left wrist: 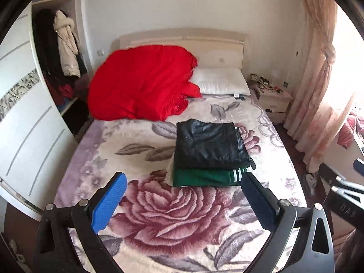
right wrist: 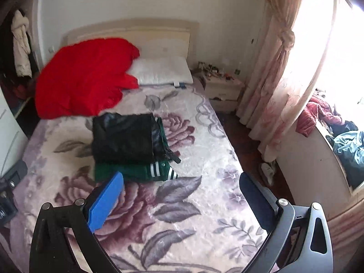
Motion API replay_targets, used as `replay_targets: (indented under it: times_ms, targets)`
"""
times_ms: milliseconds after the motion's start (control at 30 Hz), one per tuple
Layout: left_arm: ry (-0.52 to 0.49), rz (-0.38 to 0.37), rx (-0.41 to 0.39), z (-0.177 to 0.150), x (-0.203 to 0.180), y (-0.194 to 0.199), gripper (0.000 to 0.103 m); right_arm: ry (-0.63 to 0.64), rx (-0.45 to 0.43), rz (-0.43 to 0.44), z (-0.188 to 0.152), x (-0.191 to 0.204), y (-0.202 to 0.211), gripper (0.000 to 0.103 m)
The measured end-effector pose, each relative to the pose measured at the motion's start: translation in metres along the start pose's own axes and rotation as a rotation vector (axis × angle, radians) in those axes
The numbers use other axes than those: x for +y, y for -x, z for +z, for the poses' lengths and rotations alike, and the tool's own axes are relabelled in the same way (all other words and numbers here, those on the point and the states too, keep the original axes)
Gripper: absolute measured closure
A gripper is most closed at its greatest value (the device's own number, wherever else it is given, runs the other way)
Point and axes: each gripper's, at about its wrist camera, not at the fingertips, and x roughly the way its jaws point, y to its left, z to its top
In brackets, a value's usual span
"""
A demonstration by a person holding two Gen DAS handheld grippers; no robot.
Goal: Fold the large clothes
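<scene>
A folded black leather garment (left wrist: 208, 143) (right wrist: 124, 134) lies on top of a folded green garment with white stripes (left wrist: 204, 177) (right wrist: 145, 170), stacked in the middle of the bed (left wrist: 159, 216) (right wrist: 193, 204). My left gripper (left wrist: 183, 182) hovers above the bed's near end, short of the stack, open with nothing between its blue pads. My right gripper (right wrist: 182, 182) is also open and empty, above the bed and to the right of the stack. The right gripper's edge shows in the left wrist view (left wrist: 345, 182).
A red blanket (left wrist: 141, 82) (right wrist: 84, 77) is heaped at the head of the bed beside a white pillow (left wrist: 221, 80) (right wrist: 162, 70). An open wardrobe (left wrist: 56, 63) stands left, a cluttered nightstand (left wrist: 271, 95) (right wrist: 223, 86) and curtains (right wrist: 273, 68) right. Clothes (right wrist: 336, 132) are piled by the window.
</scene>
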Motion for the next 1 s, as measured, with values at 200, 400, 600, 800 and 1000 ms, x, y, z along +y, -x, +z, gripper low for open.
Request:
replay_targets:
  times_ms: [200, 400, 600, 800, 1000]
  targets:
    - [0.033, 0.013, -0.063, -0.008, 0.007, 0.062, 0.000, 0.002, -0.067, 0.031, -0.009, -0.024, 0.074, 0.000]
    - [0.050, 0.021, -0.132, -0.019, 0.007, 0.119, 0.000, 0.009, -0.119, 0.071, -0.025, -0.044, 0.143, 0.000]
    - [0.045, 0.025, -0.170, -0.032, 0.002, 0.156, 0.000, 0.017, -0.160, 0.094, -0.044, -0.059, 0.197, 0.000]
    - [0.040, 0.020, -0.195, -0.043, -0.002, 0.180, 0.000, 0.016, -0.192, 0.121, -0.057, -0.068, 0.235, 0.000]
    - [0.066, 0.015, -0.156, -0.048, 0.000, 0.188, 0.000, 0.023, -0.217, 0.138, -0.064, -0.073, 0.264, 0.000]
